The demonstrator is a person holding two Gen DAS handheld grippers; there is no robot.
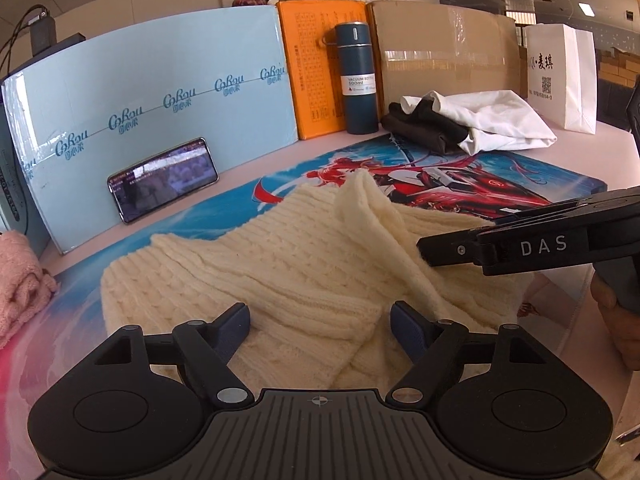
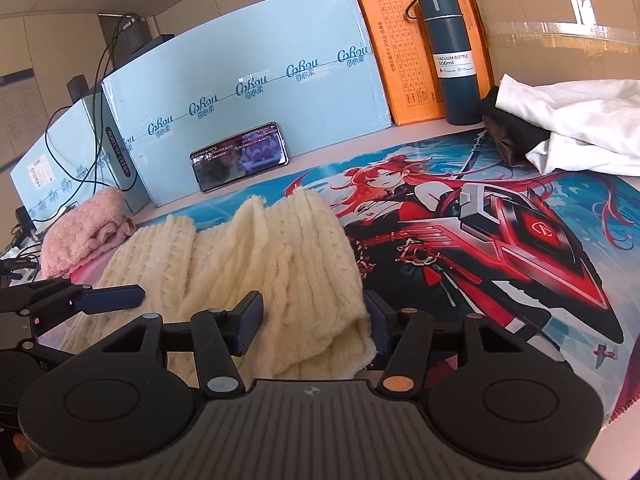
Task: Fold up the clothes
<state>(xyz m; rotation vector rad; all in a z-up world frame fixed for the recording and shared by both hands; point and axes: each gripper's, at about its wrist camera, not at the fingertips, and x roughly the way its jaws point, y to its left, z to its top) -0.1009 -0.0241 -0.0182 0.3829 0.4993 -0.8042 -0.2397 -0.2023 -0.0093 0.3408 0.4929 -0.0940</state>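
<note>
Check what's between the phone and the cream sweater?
Only bare printed mat separates the phone from the sweater, clearest in the right wrist view; nothing else sits there.

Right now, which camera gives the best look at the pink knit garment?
The right wrist view. There the pink knit garment lies bunched at the left, beside the cream sweater, mostly visible. The left wrist view catches only part of it, cut off at the left edge.
</note>
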